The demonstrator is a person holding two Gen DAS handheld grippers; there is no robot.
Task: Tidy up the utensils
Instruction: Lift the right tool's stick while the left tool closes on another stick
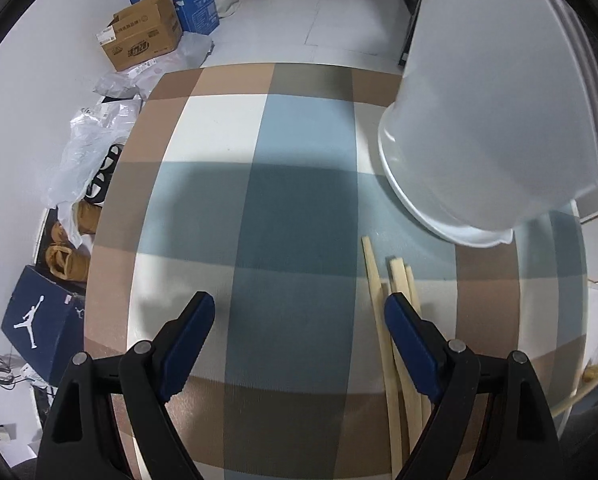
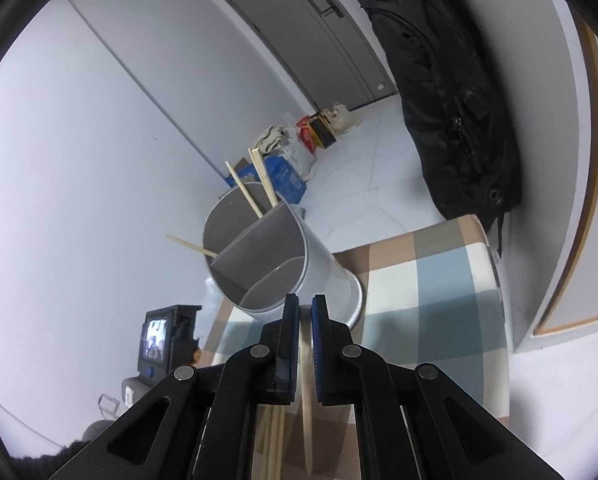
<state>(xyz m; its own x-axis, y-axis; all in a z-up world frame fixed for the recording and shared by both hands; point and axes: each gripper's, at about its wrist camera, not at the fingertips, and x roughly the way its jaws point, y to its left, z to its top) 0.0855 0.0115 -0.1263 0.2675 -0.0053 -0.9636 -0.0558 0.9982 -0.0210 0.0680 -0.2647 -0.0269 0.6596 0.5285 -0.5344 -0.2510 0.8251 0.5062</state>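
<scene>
In the left wrist view, the left tongs stand wide apart at the bottom of the frame, with nothing between their blue pads, above a bench covered in a checked cloth of blue, tan and white. Several loose chopsticks lie on the cloth at lower right, just beside and partly under the right-hand finger. A white utensil holder fills the upper right of the frame, standing on the bench with its flared base near the chopsticks' far ends. Cardboard boxes and plastic bags sit on the floor at upper left, and a dark blue shoebox at lower left.

In the right wrist view, the right tongs at bottom centre are closed on a single chopstick, which runs down between the pads toward the bottom edge. More chopsticks lie on the bench at lower centre, seen through the tongs' frame. Just beyond the fingertips stands the utensil holder, its mouth split into compartments by grey dividers; three chopsticks stick out of the far compartment at different angles. A black backpack hangs at upper right, beside a grey door. A small lit screen shows at lower left.
</scene>
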